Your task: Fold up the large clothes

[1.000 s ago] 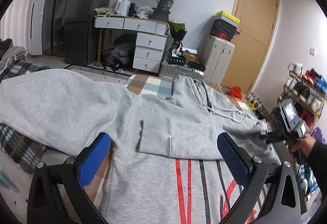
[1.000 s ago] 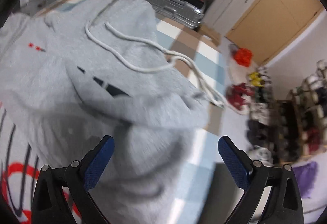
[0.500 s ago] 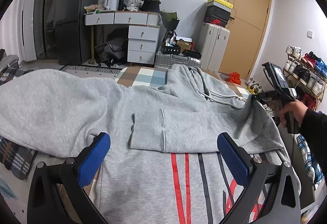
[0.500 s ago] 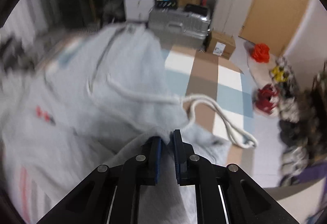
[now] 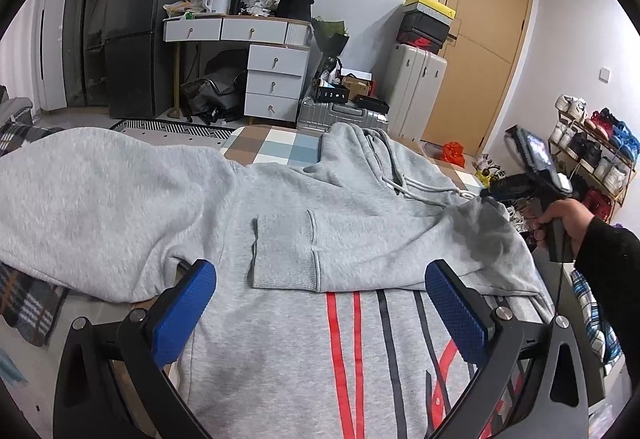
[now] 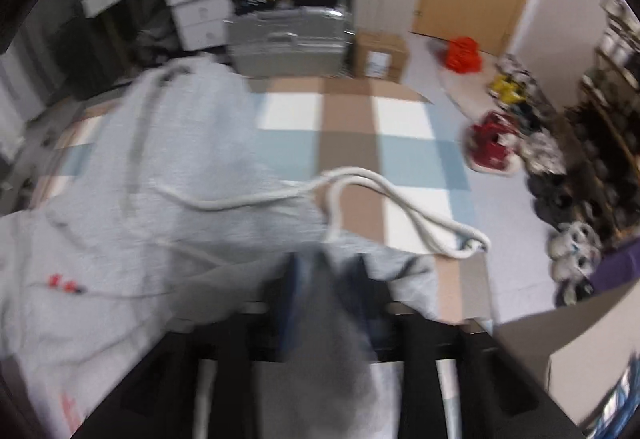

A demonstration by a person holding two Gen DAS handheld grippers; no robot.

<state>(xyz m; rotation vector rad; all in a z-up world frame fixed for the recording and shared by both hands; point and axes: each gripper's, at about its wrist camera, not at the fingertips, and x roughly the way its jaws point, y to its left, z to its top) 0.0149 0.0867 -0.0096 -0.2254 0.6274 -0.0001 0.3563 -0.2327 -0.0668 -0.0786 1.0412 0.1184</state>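
Crowding the hoodie [image 5: 280, 231]: suitcase [image 5: 344, 117], shoe rack [image 5: 592, 155] (blurred, seemingly shoes).

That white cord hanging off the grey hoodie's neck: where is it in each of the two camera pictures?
Left wrist view: the white drawstring lies right of centre, on the grey hoodie just below its hood.
Right wrist view: the drawstring loops across the middle, trailing right onto the checked cover.
Shared landmark: the silver suitcase beyond the hoodie, near the top centre in both.
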